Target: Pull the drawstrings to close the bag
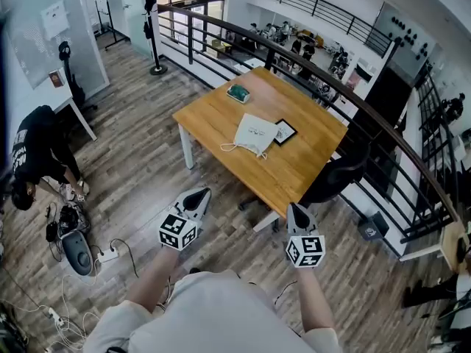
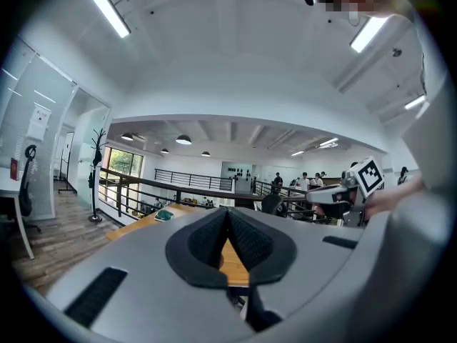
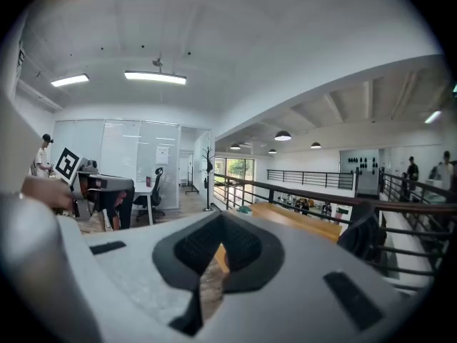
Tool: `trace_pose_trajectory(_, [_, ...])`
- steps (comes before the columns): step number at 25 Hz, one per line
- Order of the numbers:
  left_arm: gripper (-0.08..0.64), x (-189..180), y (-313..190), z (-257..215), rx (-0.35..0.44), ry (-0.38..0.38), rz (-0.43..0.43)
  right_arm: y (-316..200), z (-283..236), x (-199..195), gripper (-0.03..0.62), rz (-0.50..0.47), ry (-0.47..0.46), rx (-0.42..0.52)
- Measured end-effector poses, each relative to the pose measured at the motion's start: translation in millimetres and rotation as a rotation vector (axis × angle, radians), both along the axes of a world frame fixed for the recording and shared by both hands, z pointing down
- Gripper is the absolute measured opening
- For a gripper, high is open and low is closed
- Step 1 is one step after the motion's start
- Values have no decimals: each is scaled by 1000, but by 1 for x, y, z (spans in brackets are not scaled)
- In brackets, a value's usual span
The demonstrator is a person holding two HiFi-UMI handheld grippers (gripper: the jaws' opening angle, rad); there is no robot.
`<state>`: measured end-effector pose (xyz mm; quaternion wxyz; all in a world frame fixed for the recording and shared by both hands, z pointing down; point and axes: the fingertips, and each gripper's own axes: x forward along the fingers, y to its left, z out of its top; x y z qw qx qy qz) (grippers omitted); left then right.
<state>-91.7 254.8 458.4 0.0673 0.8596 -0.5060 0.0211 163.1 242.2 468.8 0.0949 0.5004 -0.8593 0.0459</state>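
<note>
Left gripper [image 1: 200, 194]: jaws closed, pad tips meeting, nothing between them; held in the air roughly level, pointing toward the table.
Right gripper [image 1: 294, 209]: jaws likewise brought together at the tips, empty; held beside the left one, the two apart from each other.
Marker cubes: one on each gripper, left cube [image 1: 177, 230] and right cube [image 1: 305, 250], both facing up to the head view.
Position of grippers: over the wooden floor [image 1: 140, 160], well short of the table edge, touching nothing.
Table [image 1: 221, 112]: wooden top on white legs, set at an angle ahead of the person.
Bag [image 1: 255, 134]: white, lying flat near the middle of the table top, mouth toward the near-left edge; not held.
Drawstrings [image 1: 229, 148]: loose, trailing on the wood at the bag's left corner.
Black framed item [image 1: 284, 132]: flat on the table, just beside the bag's right side.
Green object [image 1: 238, 93]: at the far corner of the table, apart from the bag.
Chair [image 1: 335, 176]: black, at the table's right edge.
Railing [image 1: 309, 65]: dark, running behind the table.
Bystander [image 1: 33, 153]: bent over at far left.
</note>
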Motion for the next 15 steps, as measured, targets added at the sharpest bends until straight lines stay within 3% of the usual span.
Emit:
trace_pose_trajectory(9, [-8, 4, 6, 1, 4, 8, -7, 6, -4, 1, -3, -34, -69, 19])
trace_pose_trajectory(15, [-8, 11, 13, 3, 3, 7, -12, 10, 1, 8, -2, -29, -60, 10])
